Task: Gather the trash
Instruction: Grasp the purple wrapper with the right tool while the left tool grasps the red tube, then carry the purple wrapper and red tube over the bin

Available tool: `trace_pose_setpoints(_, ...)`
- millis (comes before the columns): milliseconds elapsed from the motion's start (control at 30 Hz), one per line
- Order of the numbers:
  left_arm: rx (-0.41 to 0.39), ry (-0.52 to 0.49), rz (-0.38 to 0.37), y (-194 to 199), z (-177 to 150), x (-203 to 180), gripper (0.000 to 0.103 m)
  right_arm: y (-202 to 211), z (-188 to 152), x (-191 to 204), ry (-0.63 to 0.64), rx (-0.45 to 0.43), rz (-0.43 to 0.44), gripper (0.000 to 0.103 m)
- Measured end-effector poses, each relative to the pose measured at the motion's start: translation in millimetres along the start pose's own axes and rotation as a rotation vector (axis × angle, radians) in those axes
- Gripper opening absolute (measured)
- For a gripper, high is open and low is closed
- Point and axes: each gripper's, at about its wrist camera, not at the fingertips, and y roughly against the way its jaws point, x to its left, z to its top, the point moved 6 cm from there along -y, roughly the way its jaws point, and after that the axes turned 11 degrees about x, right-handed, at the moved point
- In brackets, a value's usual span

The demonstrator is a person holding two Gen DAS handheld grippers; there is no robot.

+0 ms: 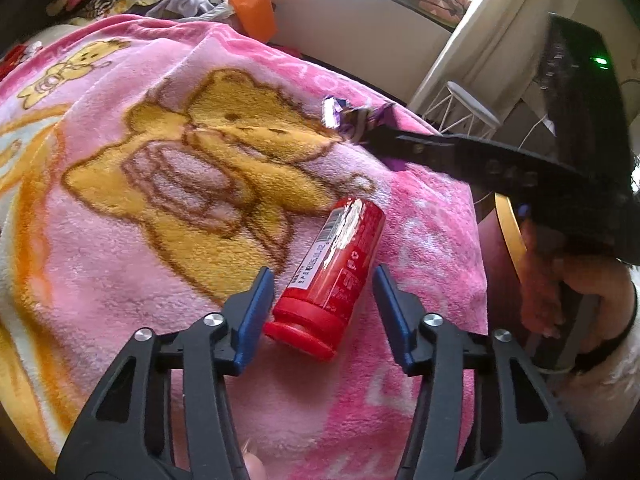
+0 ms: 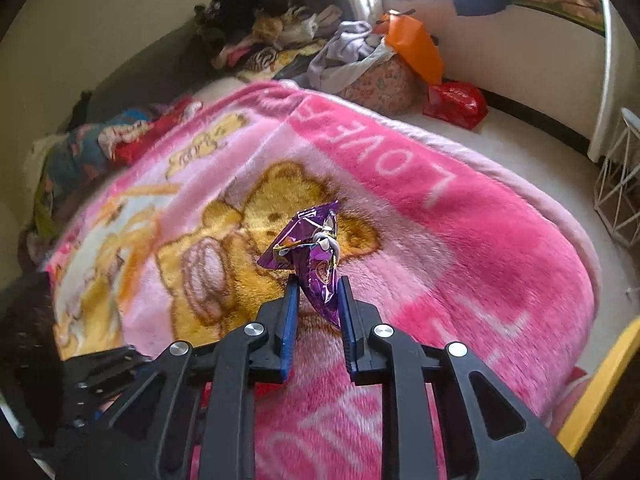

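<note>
A red cylindrical container [image 1: 332, 272] with a red cap lies on its side on the pink bear blanket [image 1: 160, 184]. My left gripper [image 1: 323, 280] is open, its blue pads either side of the container's capped end, not touching it. My right gripper [image 2: 318, 286] is shut on a crumpled purple foil wrapper [image 2: 312, 252] and holds it above the blanket [image 2: 440, 248]. In the left wrist view the right gripper's fingertips [image 1: 384, 136] show at the upper right with the wrapper [image 1: 348, 118] at their tip.
Piled clothes [image 2: 280, 36], an orange bag [image 2: 416, 46] and a red packet [image 2: 456, 104] lie beyond the blanket. A white wire stand [image 2: 624, 184] is at right on the pale floor. A yellow edge [image 2: 600, 392] runs at the lower right.
</note>
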Motion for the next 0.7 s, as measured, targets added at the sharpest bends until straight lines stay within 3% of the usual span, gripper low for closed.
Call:
trace_pose_setpoints(300,0.023,-0.024,0.029,-3.7,0.2,-15.3,0.031,42.3,-20.3,-18.1,-0.107,-0.067,0.002,0.013)
trace_pose_setpoints(700,-0.058,-0.067,-0.03,22.3,11.4,-61.9,0.03,105.0,-50.0,-50.9,-0.206,-0.174,-0.031,0.013)
